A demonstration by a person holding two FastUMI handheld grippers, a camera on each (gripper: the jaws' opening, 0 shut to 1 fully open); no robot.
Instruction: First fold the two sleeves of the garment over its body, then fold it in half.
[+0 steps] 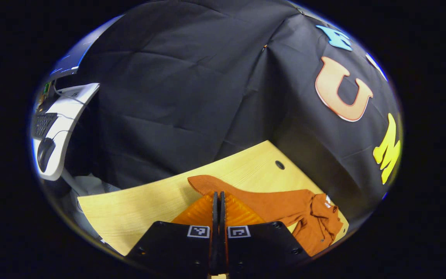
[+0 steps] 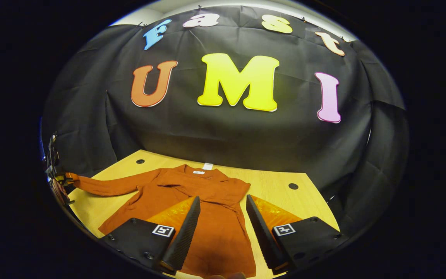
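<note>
A rust-orange long-sleeved garment (image 2: 215, 232) lies flat on the pale wooden table (image 2: 281, 193), collar toward the booth wall. One sleeve (image 2: 207, 188) is folded across its chest. The other sleeve (image 2: 107, 186) stretches straight out to the table's left edge. In the left gripper view that sleeve (image 1: 246, 195) runs right to the bunched body (image 1: 316, 221), and my left gripper (image 1: 219, 193) is shut on its near edge by the cuff. The left gripper (image 2: 57, 180) also shows small at the cuff in the right gripper view. My right gripper (image 2: 223, 198) hangs open above the garment's body, holding nothing.
A white side desk (image 1: 68, 112) with a keyboard (image 1: 44, 124) and a mouse (image 1: 45, 153) stands beyond the table's left end. The tabletop has round cable holes (image 2: 293, 186) near its back corners. Bare wood (image 1: 141, 201) lies left of the sleeve.
</note>
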